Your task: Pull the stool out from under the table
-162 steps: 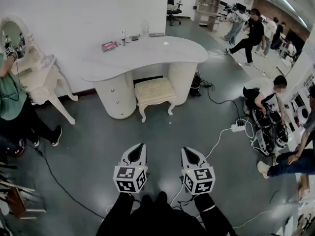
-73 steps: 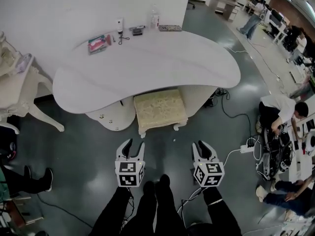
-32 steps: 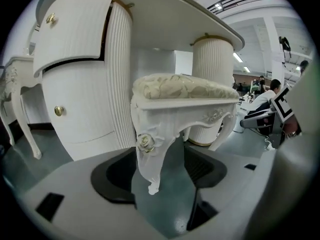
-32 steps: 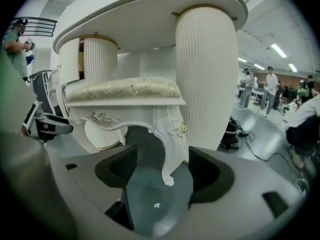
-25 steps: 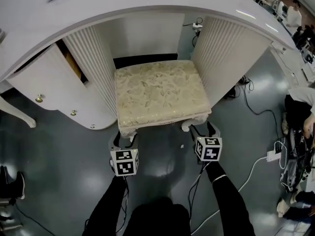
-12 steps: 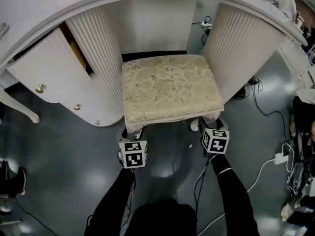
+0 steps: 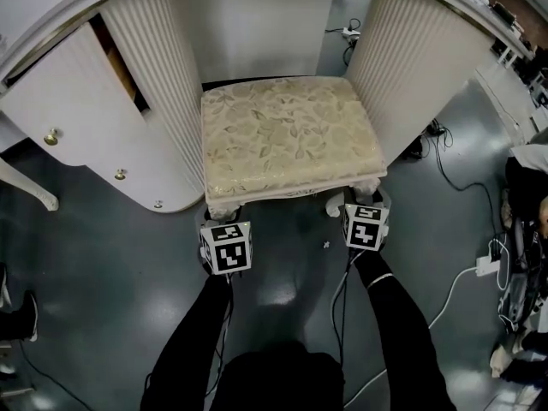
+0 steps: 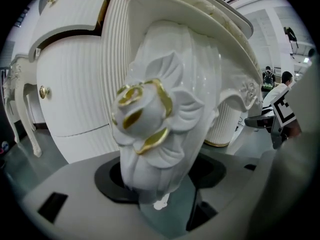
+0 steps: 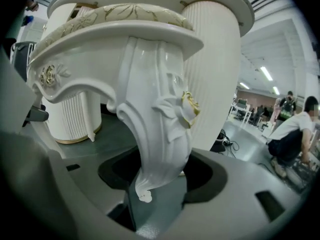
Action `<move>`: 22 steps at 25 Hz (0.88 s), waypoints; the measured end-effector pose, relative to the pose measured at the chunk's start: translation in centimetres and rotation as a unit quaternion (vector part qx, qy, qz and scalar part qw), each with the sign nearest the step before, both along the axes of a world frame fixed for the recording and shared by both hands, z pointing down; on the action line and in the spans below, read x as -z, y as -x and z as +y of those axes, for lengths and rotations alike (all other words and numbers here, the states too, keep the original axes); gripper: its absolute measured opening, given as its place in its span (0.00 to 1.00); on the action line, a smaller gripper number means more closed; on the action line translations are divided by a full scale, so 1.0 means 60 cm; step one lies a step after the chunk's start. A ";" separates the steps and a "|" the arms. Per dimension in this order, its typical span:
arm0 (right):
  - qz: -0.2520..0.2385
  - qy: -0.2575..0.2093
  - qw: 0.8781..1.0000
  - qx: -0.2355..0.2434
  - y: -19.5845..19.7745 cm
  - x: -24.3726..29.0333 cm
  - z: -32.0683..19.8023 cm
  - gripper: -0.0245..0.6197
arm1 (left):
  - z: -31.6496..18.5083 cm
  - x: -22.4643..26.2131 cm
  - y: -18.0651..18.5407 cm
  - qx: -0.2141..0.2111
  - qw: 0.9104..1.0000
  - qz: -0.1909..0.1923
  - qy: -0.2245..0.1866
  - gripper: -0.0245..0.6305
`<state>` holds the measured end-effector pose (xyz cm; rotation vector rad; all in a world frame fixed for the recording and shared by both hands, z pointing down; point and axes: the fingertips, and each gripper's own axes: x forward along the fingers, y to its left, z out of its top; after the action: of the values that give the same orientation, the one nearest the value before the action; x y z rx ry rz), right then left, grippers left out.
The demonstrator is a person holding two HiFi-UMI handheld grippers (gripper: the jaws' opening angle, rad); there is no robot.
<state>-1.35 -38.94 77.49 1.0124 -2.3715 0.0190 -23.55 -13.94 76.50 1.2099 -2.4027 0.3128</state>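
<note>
Stool: cream leaf-patterned cushioned stool (image 7: 287, 139), glossy white carved legs with gilt rosettes, under white worktop (image 7: 30, 2)
Left tongs (image 7: 224, 228): clamped on front left leg (image 8: 160, 129)
Right tongs (image 7: 366, 205): just been closing, front right leg (image 9: 160, 134) between, slight gap

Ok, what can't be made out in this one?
- Left gripper view: left gripper has a stool leg between its jaws; pad contact unclear.
- Right gripper view: right gripper, jaws just closing, has the other front leg between them; contact unclear.
- Head view: both jaws hidden behind marker cubes; rear legs under the seat; table top cut off above.
</note>
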 end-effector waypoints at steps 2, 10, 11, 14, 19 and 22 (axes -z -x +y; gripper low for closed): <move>0.004 -0.007 1.000 -0.006 -0.004 -0.001 -0.002 0.44 | 0.001 0.000 0.003 0.011 1.000 -0.005 0.002 0.49; -0.010 0.001 1.000 -0.010 -0.004 0.004 -0.003 0.43 | 0.006 -0.001 0.010 0.033 0.999 -0.010 0.011 0.37; -0.011 0.002 1.000 -0.009 -0.004 0.005 -0.003 0.43 | 0.007 0.000 0.010 0.033 0.999 -0.011 0.011 0.37; -0.010 0.009 1.000 -0.005 -0.005 0.014 0.000 0.43 | 0.009 0.011 0.009 0.032 0.999 -0.013 0.013 0.37; -0.001 0.022 1.000 0.000 -0.017 0.021 0.016 0.43 | 0.023 0.019 -0.001 0.031 0.999 -0.007 0.022 0.37; -0.002 0.022 1.000 0.002 -0.025 0.026 0.021 0.43 | 0.025 0.022 -0.006 0.032 0.999 -0.010 0.016 0.37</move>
<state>0.15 -37.70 75.95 0.9874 -2.3658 0.0705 -23.18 -12.45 75.16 1.1189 -2.4374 0.3433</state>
